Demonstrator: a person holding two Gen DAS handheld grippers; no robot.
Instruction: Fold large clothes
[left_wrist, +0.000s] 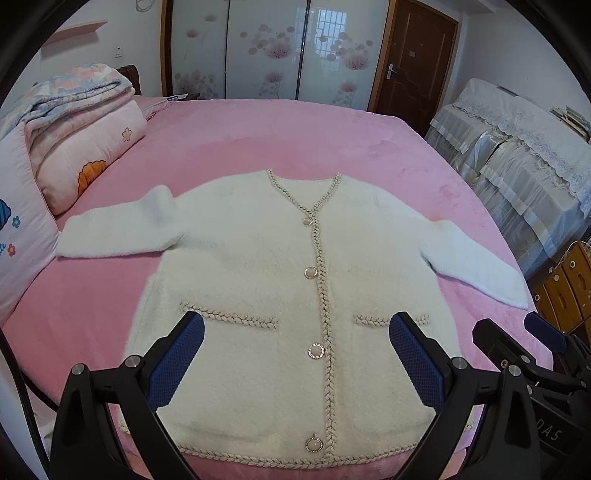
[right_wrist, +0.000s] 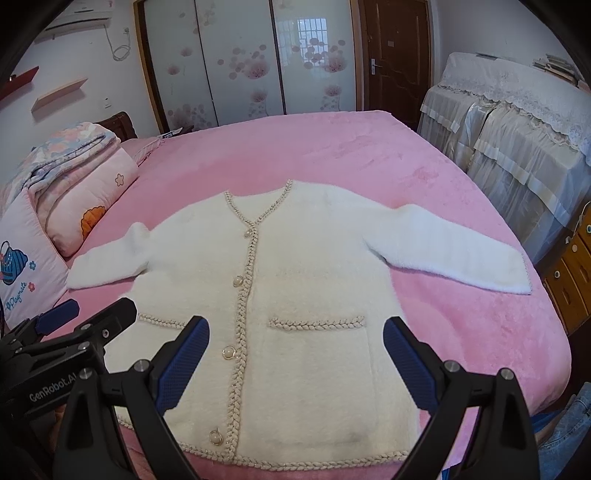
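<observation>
A white fluffy cardigan with braided beige trim and pearl buttons lies flat, front up, on the pink bed, both sleeves spread out. It also shows in the right wrist view. My left gripper is open and empty, held above the cardigan's lower half near the hem. My right gripper is open and empty, above the lower right pocket. The right gripper also shows at the right edge of the left wrist view, and the left gripper at the left edge of the right wrist view.
Folded quilts and pillows are stacked at the bed's left side. Lace-covered furniture stands along the right. A wooden drawer unit is at the right. Sliding wardrobe doors and a brown door are behind the bed.
</observation>
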